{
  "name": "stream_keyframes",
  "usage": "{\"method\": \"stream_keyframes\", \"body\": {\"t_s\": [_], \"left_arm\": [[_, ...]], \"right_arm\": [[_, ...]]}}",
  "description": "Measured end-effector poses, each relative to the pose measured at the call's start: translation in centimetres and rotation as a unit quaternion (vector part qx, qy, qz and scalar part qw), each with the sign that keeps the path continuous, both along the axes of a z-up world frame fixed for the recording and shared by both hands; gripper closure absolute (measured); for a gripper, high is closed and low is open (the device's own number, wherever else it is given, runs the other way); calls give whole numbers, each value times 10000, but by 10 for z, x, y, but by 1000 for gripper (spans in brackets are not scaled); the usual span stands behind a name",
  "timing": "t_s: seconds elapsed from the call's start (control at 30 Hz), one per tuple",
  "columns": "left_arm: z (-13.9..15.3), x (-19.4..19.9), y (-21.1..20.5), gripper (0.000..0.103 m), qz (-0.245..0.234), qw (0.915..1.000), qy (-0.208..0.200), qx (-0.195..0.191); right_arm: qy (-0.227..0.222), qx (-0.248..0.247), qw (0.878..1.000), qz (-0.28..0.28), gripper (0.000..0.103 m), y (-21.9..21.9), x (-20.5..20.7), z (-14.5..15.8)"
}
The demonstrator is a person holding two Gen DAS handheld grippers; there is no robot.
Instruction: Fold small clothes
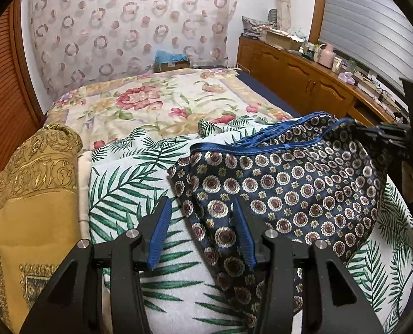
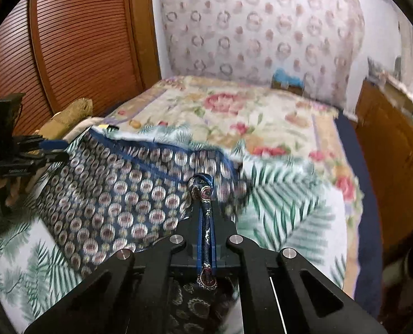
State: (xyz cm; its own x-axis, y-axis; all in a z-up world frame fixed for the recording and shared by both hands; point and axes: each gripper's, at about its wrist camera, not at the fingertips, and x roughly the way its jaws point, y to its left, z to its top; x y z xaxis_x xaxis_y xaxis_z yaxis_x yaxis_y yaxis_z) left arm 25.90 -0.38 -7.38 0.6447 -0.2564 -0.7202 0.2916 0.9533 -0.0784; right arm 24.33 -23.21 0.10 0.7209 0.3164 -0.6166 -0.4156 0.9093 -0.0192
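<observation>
A navy garment (image 1: 290, 183) with round flower medallions and a blue trimmed band lies spread on a palm-leaf sheet (image 1: 122, 183) on the bed. My left gripper (image 1: 200, 200) stands open over the garment's left edge, one blue pad (image 1: 159, 231) above the sheet and the other above the cloth, neither pressing. At the right edge of the left wrist view, my right gripper (image 1: 373, 136) pinches the trimmed band. In the right wrist view my right gripper (image 2: 205, 186) is shut on a bunched fold of the garment (image 2: 122, 189), and my left gripper (image 2: 65, 150) sits at the cloth's far left corner.
A gold brocade cushion (image 1: 33, 194) lies left of the sheet. A floral blanket (image 1: 150, 103) covers the far half of the bed. A wooden cabinet (image 1: 303, 69) with clutter runs along the right wall, a louvred wooden door (image 2: 81, 41) along the left.
</observation>
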Motion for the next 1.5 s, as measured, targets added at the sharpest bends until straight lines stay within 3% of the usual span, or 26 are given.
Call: {"method": "stream_keyframes", "body": {"t_s": [0.07,0.37,0.5,0.6,0.63,0.87,0.93,1.03,1.07,1.1,1.17,1.23,1.33,1.5], "left_arm": [[-2,5,-1,39,8,10000,42,-40],[-19,31,-1,38,360,9989,269,-97],[-24,38,-4,38,389,9987,309,-120],[-27,43,-6,38,346,9984,389,-209],[-28,46,-6,39,337,9982,426,-246],[-30,50,-8,48,264,9981,434,-363],[-30,50,-8,57,233,9982,422,-368],[-29,50,-9,79,172,9981,428,-415],[-29,49,-9,89,100,9977,440,-500],[-27,47,-10,93,33,9975,431,-562],[-22,43,-14,95,-16,9984,325,-460],[-12,33,-17,96,-78,9989,145,-428],[12,12,-17,97,-150,9985,-209,-482],[47,-21,-7,97,-159,9956,-686,-615]], "right_arm": [[-77,-22,10000,-44,99,6,8,0],[226,-120,9994,-240,99,18,40,-22],[418,-18,9983,-407,80,11,54,-20],[467,-46,9983,-337,56,14,57,-21],[486,-98,9981,-368,43,16,60,-23],[665,71,9971,-364,36,16,78,-29],[657,104,9972,-343,36,15,80,-30],[664,169,9973,-247,37,15,81,-33],[664,192,9974,-198,43,15,80,-33],[656,220,9975,-140,49,15,80,-33],[634,316,9975,42,76,14,77,-34],[650,342,9971,202,87,17,73,-36],[470,263,9983,217,92,19,63,-31],[-113,535,9984,155,93,15,32,-7]]}}
